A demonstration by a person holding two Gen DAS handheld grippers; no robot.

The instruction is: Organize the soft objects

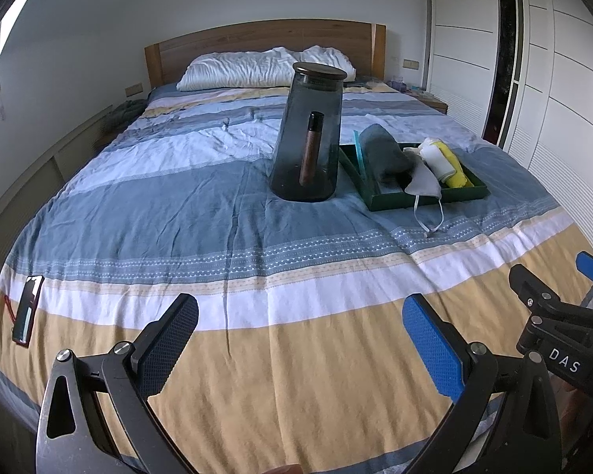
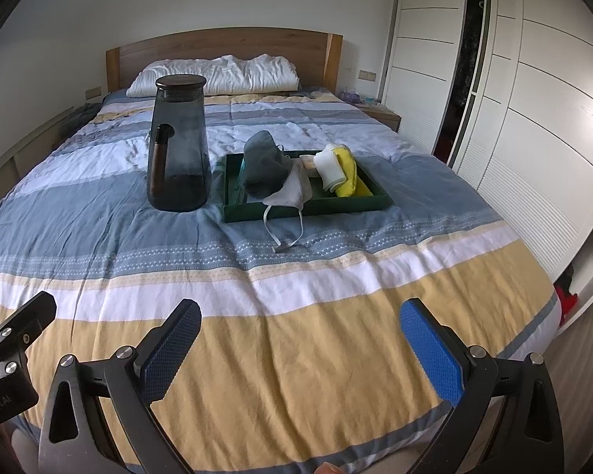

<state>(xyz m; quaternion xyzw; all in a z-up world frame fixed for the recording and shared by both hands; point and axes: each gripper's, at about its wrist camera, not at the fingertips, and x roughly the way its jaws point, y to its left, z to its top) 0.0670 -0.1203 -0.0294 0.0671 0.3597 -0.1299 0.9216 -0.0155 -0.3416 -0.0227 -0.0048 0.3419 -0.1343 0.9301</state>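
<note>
Green tray (image 2: 233, 201) holds rolled cloths (image 2: 338, 172) (mask (image 2: 290, 193) overhanging).

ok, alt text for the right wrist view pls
A green tray of soft items sits mid-bed: a grey cloth, a white-and-yellow cloth roll and a face mask draped over the front rim. A smoky glass pitcher stands left of it; the right gripper is open and empty in the foreground.
</note>
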